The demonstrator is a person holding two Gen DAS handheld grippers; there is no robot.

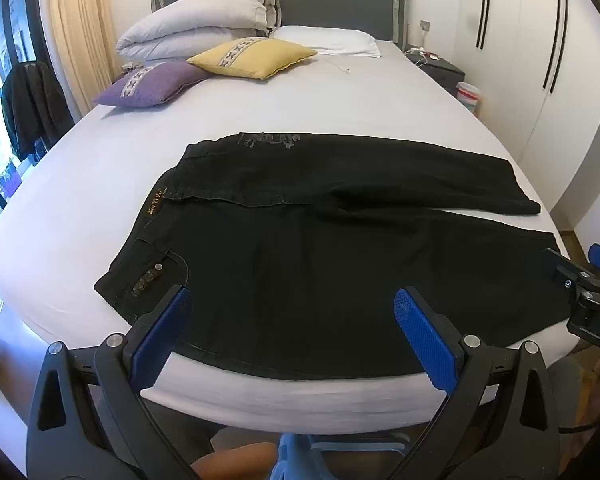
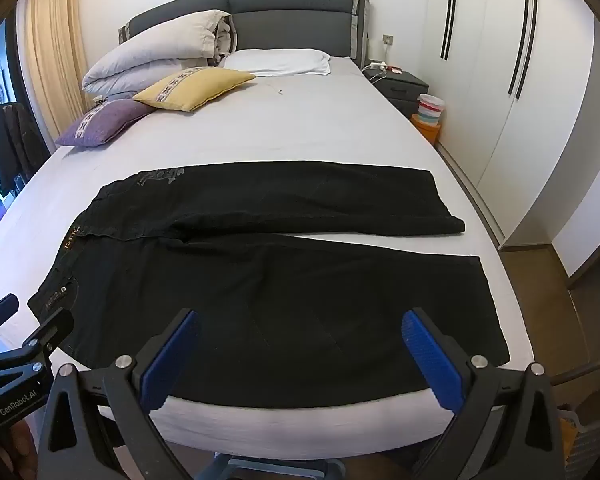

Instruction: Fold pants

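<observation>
I'm holding my left gripper (image 1: 292,304) spread wide, gripping nothing, hovering over the near edge by the waistband end. My right gripper (image 2: 300,324) is likewise gaping and empty, hanging over the near leg toward the cuff. The black pants (image 2: 260,280) are lying flat across the foot of the bed (image 2: 284,120), waistband to my left, legs running right and slightly parted, probably laid out so one leg can go over the other. Yellow cushion (image 2: 194,88) and purple cushion (image 2: 100,126) are sitting well apart, up by the headboard.
</observation>
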